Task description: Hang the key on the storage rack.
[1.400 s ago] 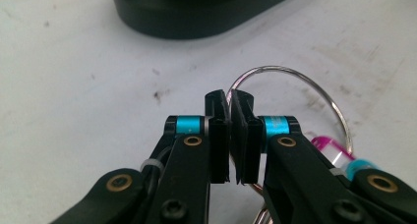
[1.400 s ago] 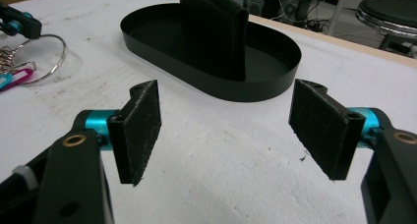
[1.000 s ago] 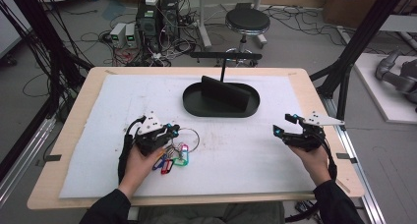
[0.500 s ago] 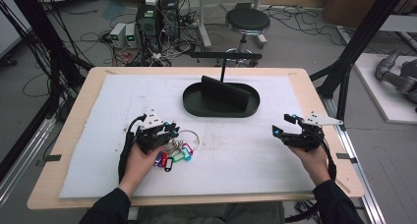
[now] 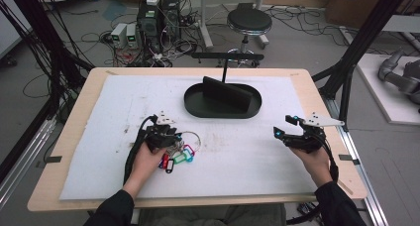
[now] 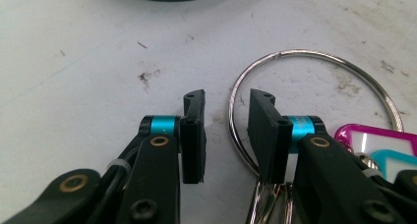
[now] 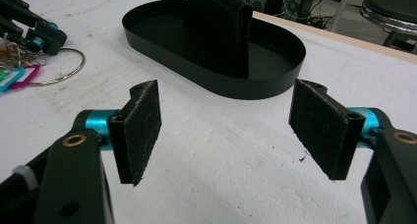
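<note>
Down at the near left of the white-padded worktop (image 5: pixel 297 186), the left tongs (image 6: pixel 226 130) have just been parting their jaws over a key ring (image 6: pixel 314 86) strung with coloured tags (image 5: pixel 177 156). The wire of the ring passes up through the gap without either pad pressing on it, so the bunch looks released, or lined up for a fresh bite, and lies flat on the pad. The right tongs (image 7: pixel 236 135) hang wide apart and empty well off to the right, seemingly waiting their turn. A black oval tray (image 5: pixel 195 104) with an upright divider sits farther back at mid-worktop, a likely destination. Nothing lies between ring and tray but stained padding.
</note>
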Demonstrator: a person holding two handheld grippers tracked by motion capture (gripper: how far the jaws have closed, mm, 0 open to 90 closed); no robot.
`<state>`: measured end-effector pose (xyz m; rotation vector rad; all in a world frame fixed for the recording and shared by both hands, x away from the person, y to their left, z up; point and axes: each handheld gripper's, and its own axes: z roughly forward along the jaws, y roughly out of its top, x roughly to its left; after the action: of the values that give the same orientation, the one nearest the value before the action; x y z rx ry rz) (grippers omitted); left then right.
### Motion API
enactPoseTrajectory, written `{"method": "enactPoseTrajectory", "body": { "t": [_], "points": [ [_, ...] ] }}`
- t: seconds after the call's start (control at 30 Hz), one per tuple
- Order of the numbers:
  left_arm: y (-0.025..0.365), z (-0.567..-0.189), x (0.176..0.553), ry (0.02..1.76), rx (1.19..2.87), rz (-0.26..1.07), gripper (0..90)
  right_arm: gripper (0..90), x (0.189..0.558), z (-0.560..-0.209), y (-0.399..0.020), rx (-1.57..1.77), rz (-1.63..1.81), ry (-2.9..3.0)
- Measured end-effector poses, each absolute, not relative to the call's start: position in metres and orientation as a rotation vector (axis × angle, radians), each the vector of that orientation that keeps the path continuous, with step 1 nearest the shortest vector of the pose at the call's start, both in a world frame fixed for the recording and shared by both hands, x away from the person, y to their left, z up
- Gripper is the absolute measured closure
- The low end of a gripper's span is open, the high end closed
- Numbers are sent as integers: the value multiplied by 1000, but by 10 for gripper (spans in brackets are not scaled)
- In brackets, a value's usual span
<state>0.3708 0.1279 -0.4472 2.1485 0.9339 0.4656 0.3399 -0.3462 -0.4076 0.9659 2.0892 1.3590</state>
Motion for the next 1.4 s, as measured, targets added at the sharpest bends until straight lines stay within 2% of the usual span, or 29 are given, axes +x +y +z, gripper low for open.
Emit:
{"method": "enactPoseTrajectory", "body": {
  "t": [0.03, 0.13, 0.17, 0.2, 0.47, 0.7, 0.9, 1.4],
  "points": [
    [127, -447, 371, 928, 2151, 464, 687, 284, 340, -408, -346, 962, 1361, 2089],
    [124, -447, 368, 902, 2164, 466, 784, 284, 340, -408, -346, 959, 1359, 2095],
    [123, -446, 366, 892, 2173, 483, 845, 284, 341, -408, -346, 955, 1357, 2093],
    [122, -446, 366, 887, 2181, 492, 857, 284, 341, -408, -345, 955, 1358, 2092],
    [134, -436, 362, 858, 2059, 424, 862, 285, 341, -407, -347, 955, 1373, 2085],
    [135, -419, 344, 748, 1982, 452, 862, 287, 341, -406, -347, 951, 1386, 2078],
    [129, -410, 325, 668, 1970, 505, 862, 288, 343, -407, -345, 951, 1395, 2079],
    [133, -407, 304, 579, 1968, 527, 862, 289, 348, -405, -335, 933, 1398, 2082]
  ]
}}
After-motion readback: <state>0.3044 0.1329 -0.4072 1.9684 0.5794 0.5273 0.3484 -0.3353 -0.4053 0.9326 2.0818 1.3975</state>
